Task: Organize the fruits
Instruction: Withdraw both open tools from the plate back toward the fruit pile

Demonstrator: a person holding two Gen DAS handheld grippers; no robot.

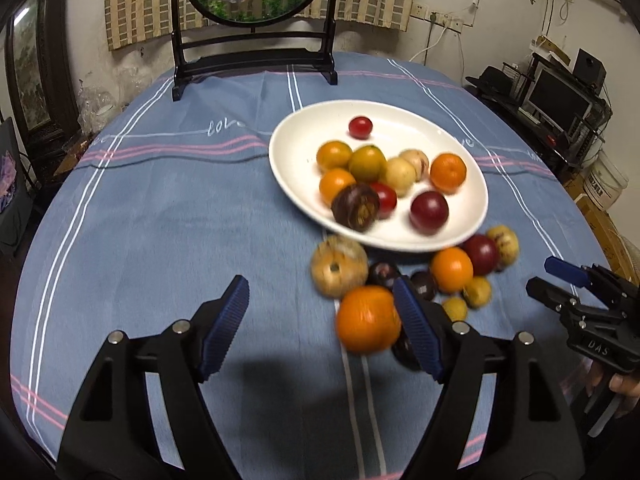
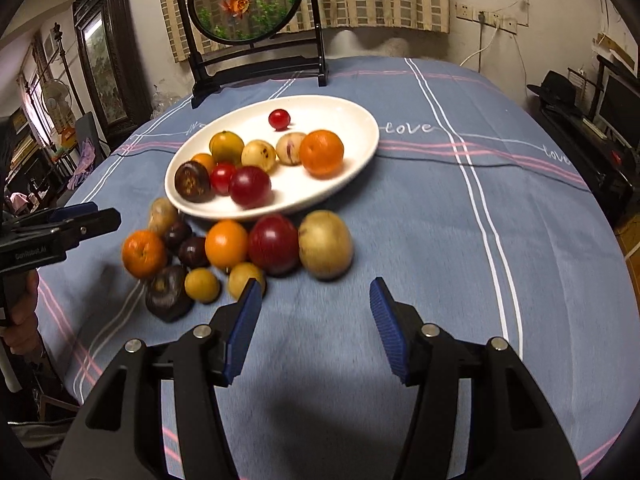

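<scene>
The left claw (image 1: 320,320), open and empty, has the nearest orange (image 1: 367,319) just inside its right finger, nearer than the right claw (image 2: 316,320), also open and empty.

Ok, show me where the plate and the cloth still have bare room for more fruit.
The white plate is bare along its far rim around the lone cherry tomato and on its near right part. The blue cloth lies bare right of the plate. Crowded: the plate's left half, and the fruit pile against its near rim.
</scene>
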